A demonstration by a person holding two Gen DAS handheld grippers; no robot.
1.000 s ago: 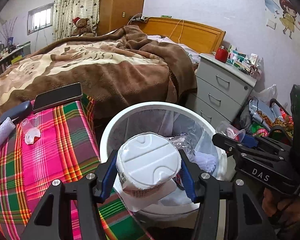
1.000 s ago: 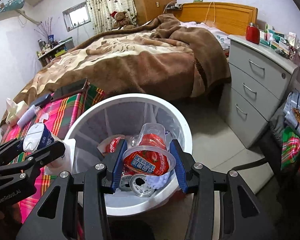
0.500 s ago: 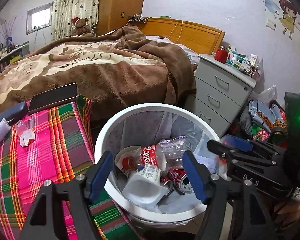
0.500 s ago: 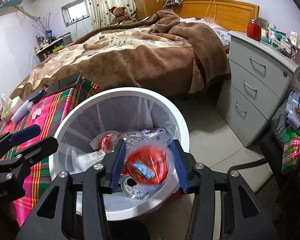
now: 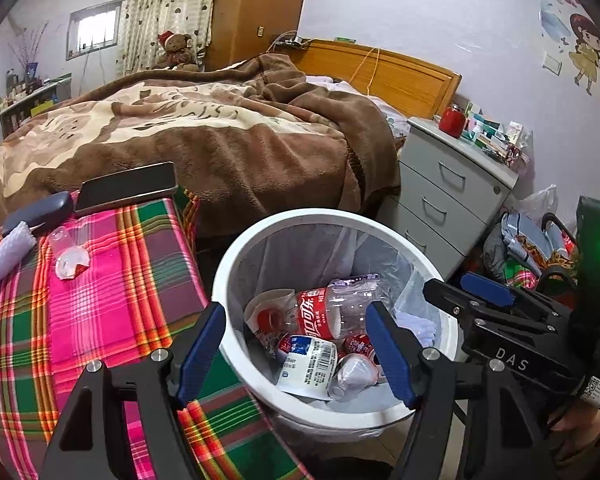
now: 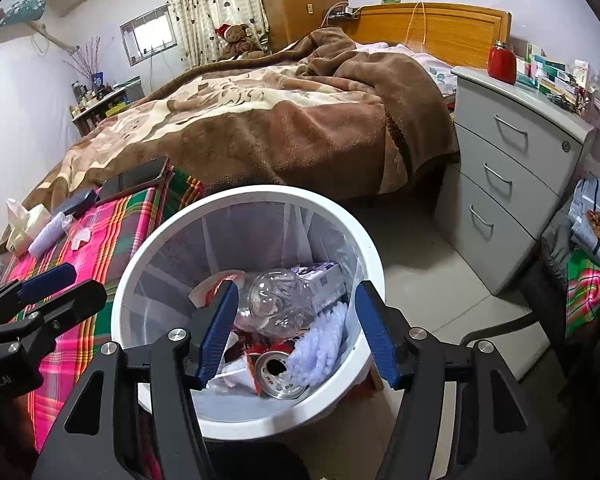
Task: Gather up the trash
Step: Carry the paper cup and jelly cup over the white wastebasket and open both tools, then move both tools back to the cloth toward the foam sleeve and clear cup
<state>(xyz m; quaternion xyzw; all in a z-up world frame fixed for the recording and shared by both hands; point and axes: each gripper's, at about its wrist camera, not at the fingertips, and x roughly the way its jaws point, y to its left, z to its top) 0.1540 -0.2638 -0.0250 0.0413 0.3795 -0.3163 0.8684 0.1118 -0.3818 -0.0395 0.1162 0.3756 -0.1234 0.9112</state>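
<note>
Both tongs hang over the white bin [image 5: 236, 344], tipped down into it. Left tongs [image 5: 296, 350] released, nothing betw. the blue pads. Right tongs [image 6: 296, 332] have just been spreading apart, also released, nothing gripped; trash lies below in the bin.

Writing: clear bottle [image 5: 332, 312] w/ red Coca-Cola label in Chinese script, lying on its side. White cup [image 5: 308, 366] w/ barcode label + small print, too fine to read, just beside the bottle. Right tongs' body, seen from the left wrist view, reads "DAS" [image 5: 510, 362]; left tongs' body in the right wrist view shows part of a word ending "Robot.AI" at the frame edge.

Left view only: cup's barcode, bottle label, cartoon girl sticker [image 5: 588, 52] on the wall, green LED on the right unit, the person's hand [image 5: 580, 436] under the right tongs.

Right view only: open drink can [image 6: 278, 372], top facing up, red side; pale knobbly sheet [image 6: 320, 344] next to it; a box w/ barcode [image 6: 320, 280] against the bin's far wall; tissue pack [image 6: 24, 224] at the far end of the plaid tabletop [image 6: 112, 232].

Both views: tablet [image 5: 128, 190], dark case [image 5: 36, 212] and small clear cup [image 5: 66, 256] on the plaid tabletop; bed w/ brown blanket [image 5: 220, 136]; grey drawer unit [image 6: 508, 184] w/ red jar [image 6: 502, 62].
</note>
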